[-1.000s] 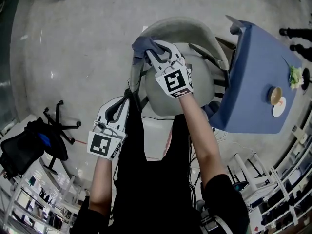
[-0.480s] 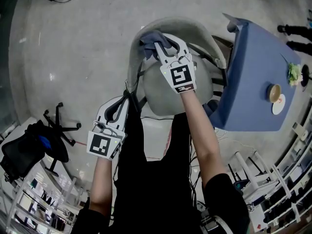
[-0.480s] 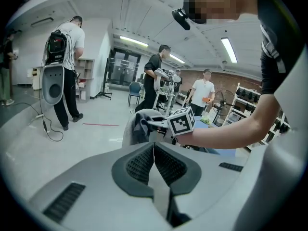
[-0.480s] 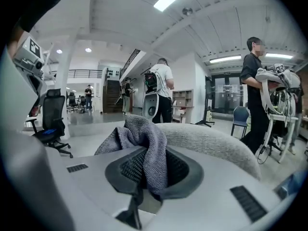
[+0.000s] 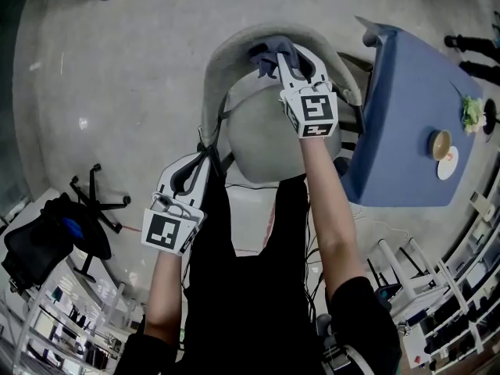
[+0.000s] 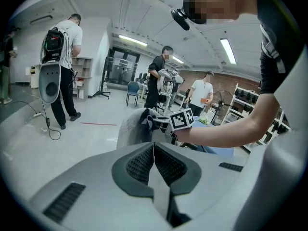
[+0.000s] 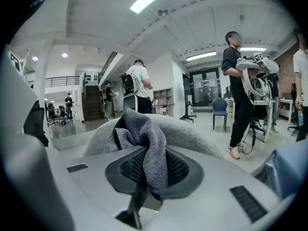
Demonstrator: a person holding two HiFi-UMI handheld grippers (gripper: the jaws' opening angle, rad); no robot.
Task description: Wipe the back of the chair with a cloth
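Wiping looks partway done to me: on the chair (image 5: 225, 57) your cloth (image 5: 275, 51) sits at the backrest's top rim, pinched tight in your right gripper (image 5: 280, 61), lower back left to do, while your left gripper (image 5: 201, 158) hangs low with its jaws pressed together, empty.

Black top (image 5: 250, 280); white hand-held grippers (image 5: 201, 156) (image 5: 275, 59), square-marker cubes (image 5: 170, 231).

Floor (image 5: 117, 76): chair (image 5: 258, 135) is stood at 12 o'clock, blue table (image 5: 406, 116) at 3 o'clock.
Blue table: bowl (image 5: 441, 148) is set on it.
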